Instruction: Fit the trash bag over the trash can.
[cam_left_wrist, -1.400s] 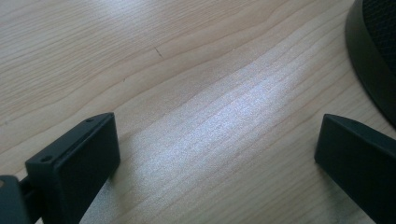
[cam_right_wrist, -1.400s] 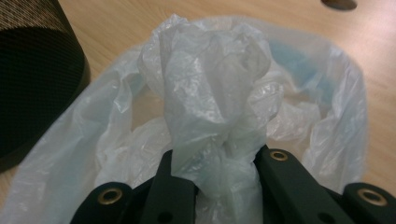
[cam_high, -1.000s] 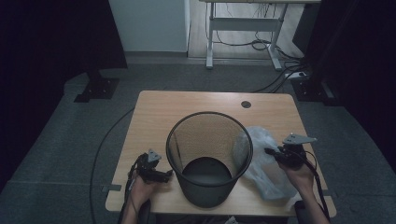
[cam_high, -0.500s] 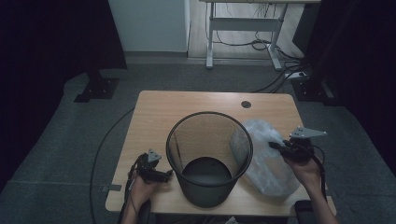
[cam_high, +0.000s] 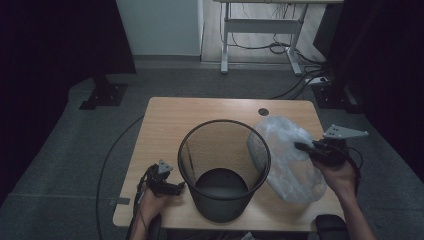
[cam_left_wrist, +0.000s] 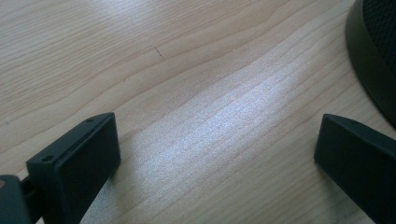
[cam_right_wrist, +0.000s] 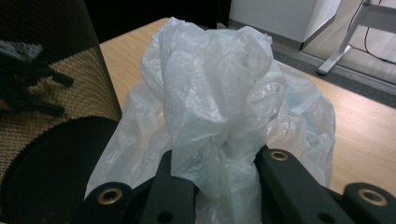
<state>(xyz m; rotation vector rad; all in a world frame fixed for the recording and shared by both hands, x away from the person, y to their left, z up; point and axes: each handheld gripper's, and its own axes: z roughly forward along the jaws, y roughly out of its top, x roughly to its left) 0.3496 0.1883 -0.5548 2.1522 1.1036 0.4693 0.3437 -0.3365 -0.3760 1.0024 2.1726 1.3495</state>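
- Plastic bag (cam_high: 290, 160) pinched by right gripper (cam_high: 306, 148), lifted near desk's (cam_high: 200, 112) right edge, beside bin (cam_high: 224, 172).
- Could slip out: thin film, small pinch.
- Left gripper (cam_high: 176, 187) spread, resting near front-left corner.

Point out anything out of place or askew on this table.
Nothing stands out. The clear plastic bag is crumpled, pinched in the right gripper beside the upright mesh bin; the left gripper rests open on the table.

Left gripper (cam_high: 176, 188) low, fingers (cam_left_wrist: 79, 158) spread wide — right gripper (cam_high: 302, 147) raised, fingers pinched shut.
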